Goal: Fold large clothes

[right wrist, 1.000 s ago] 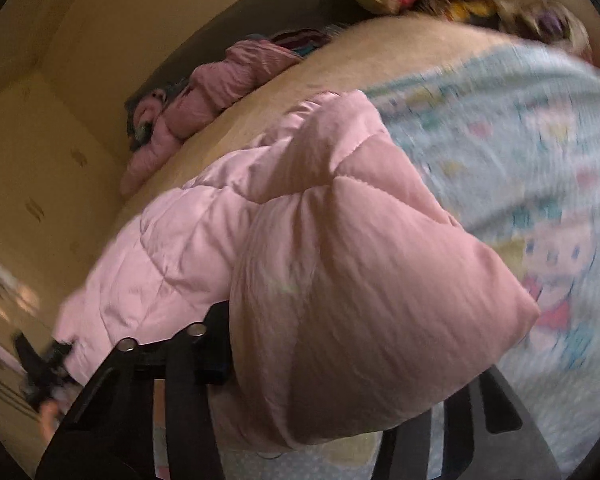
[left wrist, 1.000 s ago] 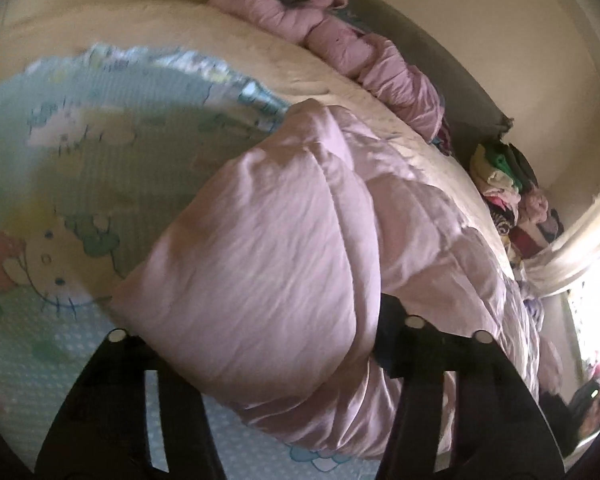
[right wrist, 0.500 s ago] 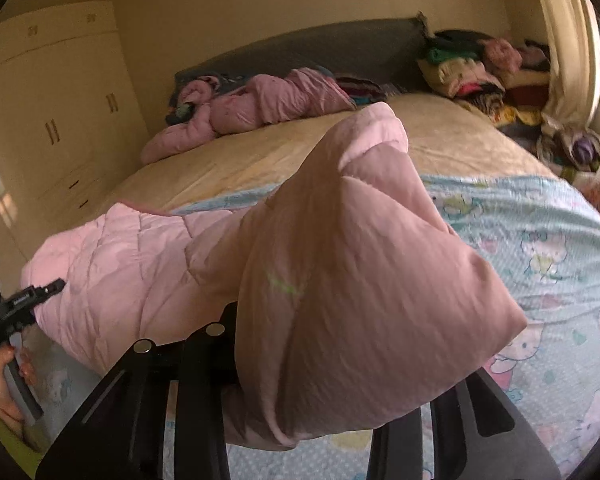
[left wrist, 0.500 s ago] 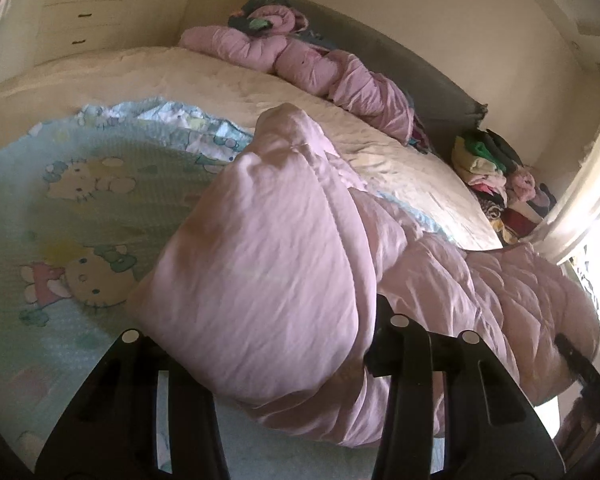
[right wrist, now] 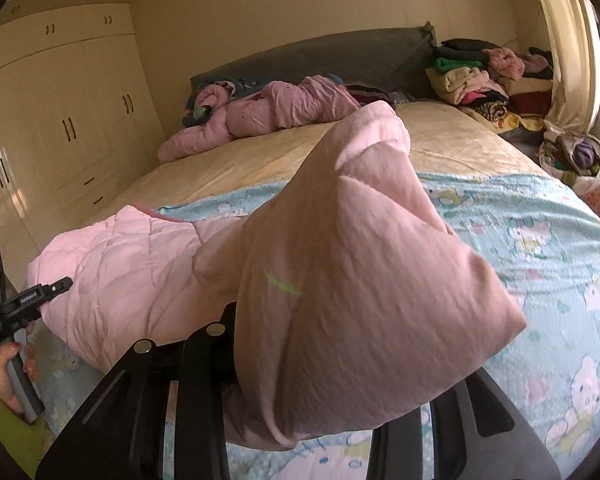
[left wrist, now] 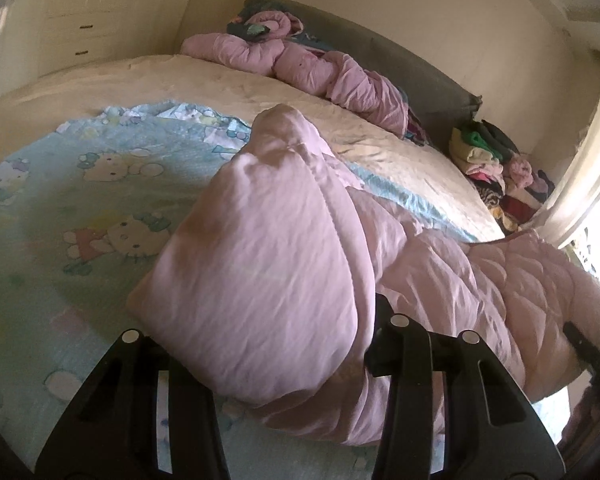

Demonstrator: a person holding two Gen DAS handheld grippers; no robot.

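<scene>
The left gripper (left wrist: 268, 344) is clamped on one bunched corner of the pink quilt (left wrist: 260, 272), and the right gripper (right wrist: 332, 368) is clamped on another corner of it, each with a thick wad of padding pressed between its jaws. Both sets of jaws have just been closing on that padding. The quilt hangs between the two grippers as a sagging band over the near part of the bed (left wrist: 148, 80), with its lower folds resting on the blue cartoon sheet (left wrist: 80, 208).

Beyond the quilt the sheet lies flat and bare up to its ruffled far edge, and past that the cream bedspread runs open to the grey headboard (left wrist: 380, 56). A second pink bundle (left wrist: 308, 68) lies along the headboard, well apart from the held quilt. The left side of the bed, toward the wardrobe (right wrist: 60, 112), is free of things.

The left wrist view shows the quilted middle of the quilt stretching off to the right toward a bright window edge, and only a dark sliver of the other gripper there. The right wrist view shows a hand (right wrist: 8, 372) gripping the left gripper's handle at the quilt's far end, above a green strip at the picture's lower left. It also shows a full bag (right wrist: 580, 160) beside the bed's right edge, under the curtain (right wrist: 568, 48). A pile of folded clothes (right wrist: 480, 76) sits at the headboard's right end in both views.
</scene>
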